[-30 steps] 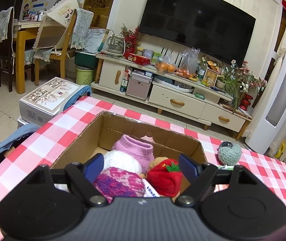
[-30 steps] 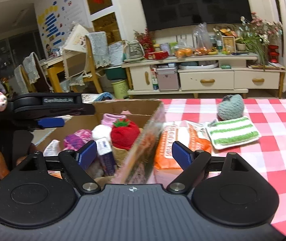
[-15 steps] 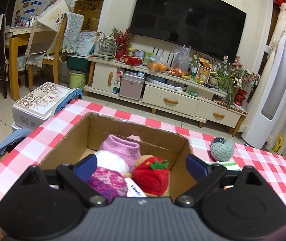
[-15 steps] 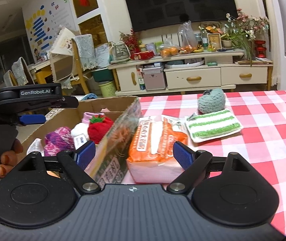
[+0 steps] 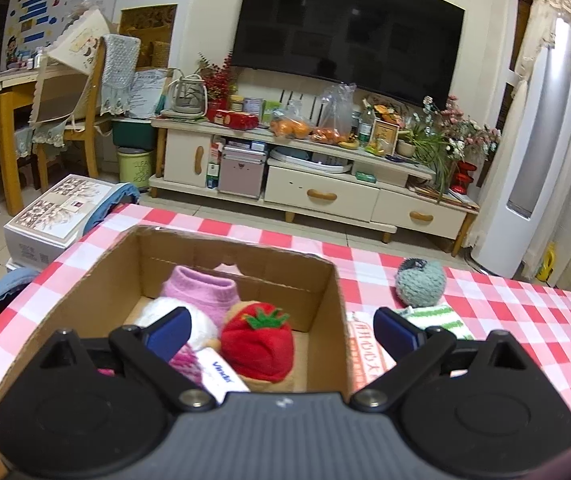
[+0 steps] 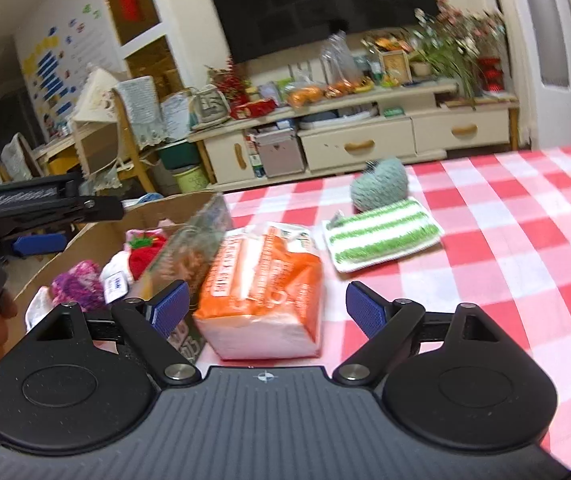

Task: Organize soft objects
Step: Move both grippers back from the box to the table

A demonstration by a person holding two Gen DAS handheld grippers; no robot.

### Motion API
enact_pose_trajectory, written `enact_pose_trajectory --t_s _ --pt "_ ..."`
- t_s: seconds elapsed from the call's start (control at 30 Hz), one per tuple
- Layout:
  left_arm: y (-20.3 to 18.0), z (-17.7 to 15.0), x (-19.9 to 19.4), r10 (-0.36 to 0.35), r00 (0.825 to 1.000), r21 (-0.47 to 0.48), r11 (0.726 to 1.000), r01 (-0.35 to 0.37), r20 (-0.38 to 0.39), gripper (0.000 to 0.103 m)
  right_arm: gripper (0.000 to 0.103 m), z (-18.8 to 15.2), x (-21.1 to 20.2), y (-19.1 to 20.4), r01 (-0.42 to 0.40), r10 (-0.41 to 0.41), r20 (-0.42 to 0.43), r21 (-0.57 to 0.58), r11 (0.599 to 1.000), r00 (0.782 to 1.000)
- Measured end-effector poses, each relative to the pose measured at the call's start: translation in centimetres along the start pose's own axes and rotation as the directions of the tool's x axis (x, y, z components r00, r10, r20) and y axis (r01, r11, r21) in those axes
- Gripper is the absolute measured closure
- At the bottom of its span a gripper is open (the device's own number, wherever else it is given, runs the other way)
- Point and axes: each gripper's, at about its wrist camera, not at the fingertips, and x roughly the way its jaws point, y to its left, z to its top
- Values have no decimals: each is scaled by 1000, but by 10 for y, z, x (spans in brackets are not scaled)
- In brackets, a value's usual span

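Left claw (image 5: 279, 330) is hovering over the near end of the cardboard box (image 5: 333, 308), released, its blue pads spread wide with one over the box interior and the other outside the right wall; nothing is lying between them. The box is sitting on the counter (image 5: 525, 320), which is wearing a red-and-white checked cloth. Inside the box, a red strawberry toy (image 5: 257, 340) with a green leaf top is resting beside a white fluffy ball (image 5: 201, 322), a pink knitted sock (image 5: 201, 290) is lying behind them toward the far wall, and a purple knitted piece (image 6: 77, 284) is lying at the near end next to a white labelled packet (image 5: 221, 372). Right claw (image 6: 261, 310) is also released, its pads standing either side of an orange tissue pack (image 6: 265, 284) without touching it; the pack is lying on the cloth just beside the box's right wall. Beyond it, a green-and-white striped cloth (image 6: 381, 236) is lying flat, with a grey-green yarn ball (image 6: 381, 188) touching its far edge. The right-wrist view is slightly blurred.
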Motion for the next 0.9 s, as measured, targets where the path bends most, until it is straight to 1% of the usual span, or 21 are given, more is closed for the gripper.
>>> enact_pose_trajectory --t_s 0.3,0.4,0.53,0.63,0.7,0.77,0.83,0.9 --pt "-23 -5 -1 -19 1000 47 999 19 2 5 0 8 19 -46 47 -49 5 157 987 999" --pt "-29 -7 -3 -27 1000 53 998 27 0 5 0 17 32 -61 59 -65 24 178 982 998" --pt "-37 -8 -2 -41 999 52 998 42 -10 5 0 25 57 -77 76 -83 45 139 987 996" --pt "-43 -10 -1 -51 999 63 997 52 -17 5 0 32 79 -82 100 -103 33 86 991 994" --pt "-47 -11 0 -57 998 72 996 58 -21 5 0 37 94 -87 105 -107 30 72 992 994" --pt "-51 -12 1 -61 998 81 995 63 -28 5 0 43 108 -87 94 -95 28 42 995 995" --pt "-55 -13 2 -70 997 89 993 73 -36 5 0 51 124 -84 115 -115 15 7 993 993" --pt "-59 -14 2 -74 996 98 992 78 -40 5 0 58 140 -84 121 -121 10 2 993 993"
